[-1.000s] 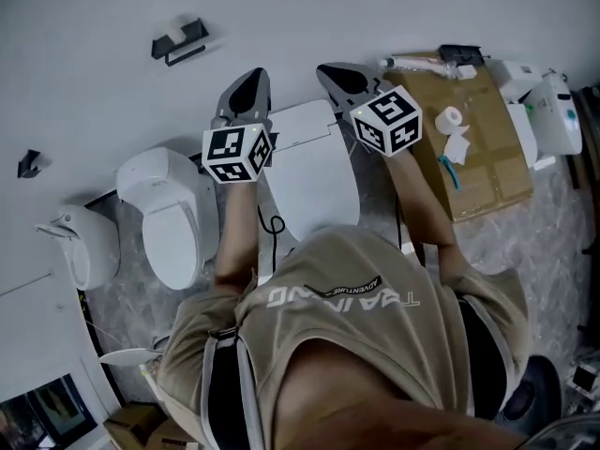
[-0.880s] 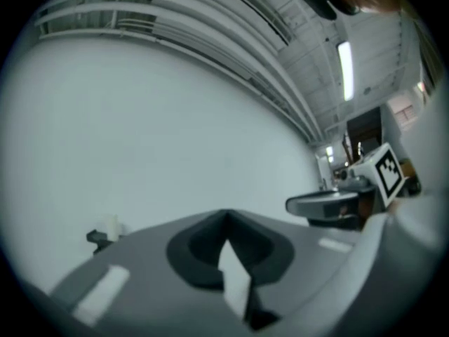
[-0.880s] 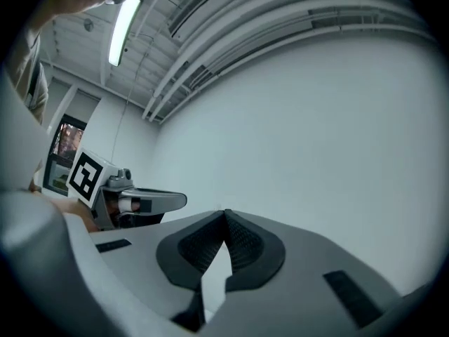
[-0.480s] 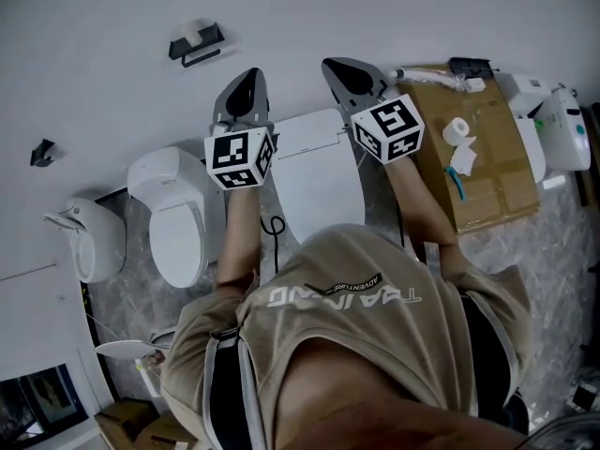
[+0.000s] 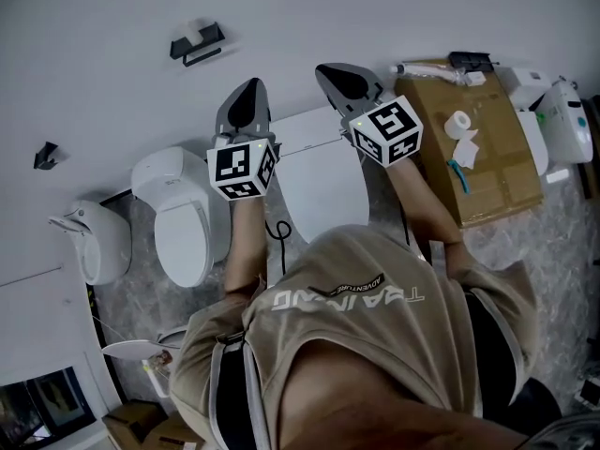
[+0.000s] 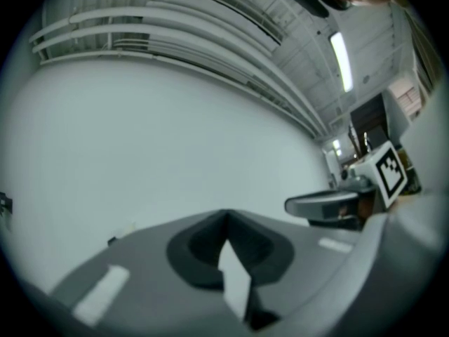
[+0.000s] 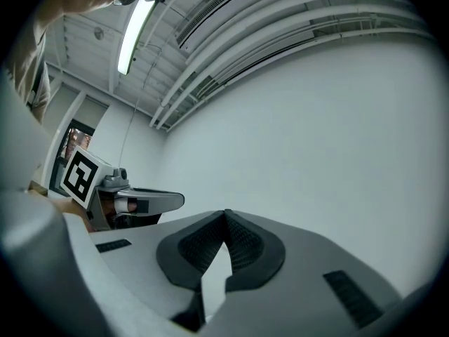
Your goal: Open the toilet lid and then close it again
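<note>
The white toilet (image 5: 322, 184) stands against the wall between my two arms, and its lid looks flat and down. My left gripper (image 5: 247, 92) is raised above the toilet's left side and points at the wall, shut and empty. My right gripper (image 5: 333, 73) is raised over the right side, also shut with nothing in it. In the left gripper view the jaws (image 6: 226, 217) meet at the tip against bare wall, with the right gripper (image 6: 324, 203) beside them. In the right gripper view the jaws (image 7: 225, 216) also touch, and the left gripper (image 7: 149, 201) shows at the left. Neither gripper touches the toilet.
A second white toilet (image 5: 183, 225) stands to the left, with another white fixture (image 5: 94, 242) beyond it. A cardboard box (image 5: 480, 153) with a paper roll (image 5: 457, 122) on it sits at the right. A black wall holder (image 5: 197, 41) hangs above. A cable (image 5: 275, 228) lies by the toilet.
Both grippers stay raised and shut, and have drifted only slightly. The head view has shifted a little, so the fixtures sit slightly further right and lower.
</note>
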A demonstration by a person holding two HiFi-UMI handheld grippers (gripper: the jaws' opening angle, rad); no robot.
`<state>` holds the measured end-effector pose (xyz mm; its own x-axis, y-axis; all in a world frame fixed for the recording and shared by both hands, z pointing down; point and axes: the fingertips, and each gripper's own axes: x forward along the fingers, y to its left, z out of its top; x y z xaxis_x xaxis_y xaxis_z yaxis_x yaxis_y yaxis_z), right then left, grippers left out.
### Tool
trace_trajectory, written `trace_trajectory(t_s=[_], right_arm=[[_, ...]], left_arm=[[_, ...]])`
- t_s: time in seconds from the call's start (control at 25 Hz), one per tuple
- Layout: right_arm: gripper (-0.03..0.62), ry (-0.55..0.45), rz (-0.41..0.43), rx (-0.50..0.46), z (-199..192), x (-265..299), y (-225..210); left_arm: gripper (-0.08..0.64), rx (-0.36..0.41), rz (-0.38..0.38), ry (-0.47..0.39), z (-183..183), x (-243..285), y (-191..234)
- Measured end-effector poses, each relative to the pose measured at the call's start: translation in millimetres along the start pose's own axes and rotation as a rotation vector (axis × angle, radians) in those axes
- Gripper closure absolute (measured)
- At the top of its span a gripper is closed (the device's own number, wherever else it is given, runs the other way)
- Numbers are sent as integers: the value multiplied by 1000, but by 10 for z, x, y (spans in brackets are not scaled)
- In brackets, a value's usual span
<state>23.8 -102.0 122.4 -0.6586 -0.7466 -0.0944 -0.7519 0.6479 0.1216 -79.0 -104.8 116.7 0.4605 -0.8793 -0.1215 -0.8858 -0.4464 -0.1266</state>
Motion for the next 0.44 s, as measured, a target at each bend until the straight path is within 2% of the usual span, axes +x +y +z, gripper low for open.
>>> trace_trajectory(t_s=[0.16, 0.44], right_arm=[[580, 14, -1, 6, -18, -41, 68], [580, 21, 7, -24, -1, -19, 289]], left_arm=[[555, 19, 0, -9, 58, -96, -40], [555, 15, -7, 12, -82, -224, -41]])
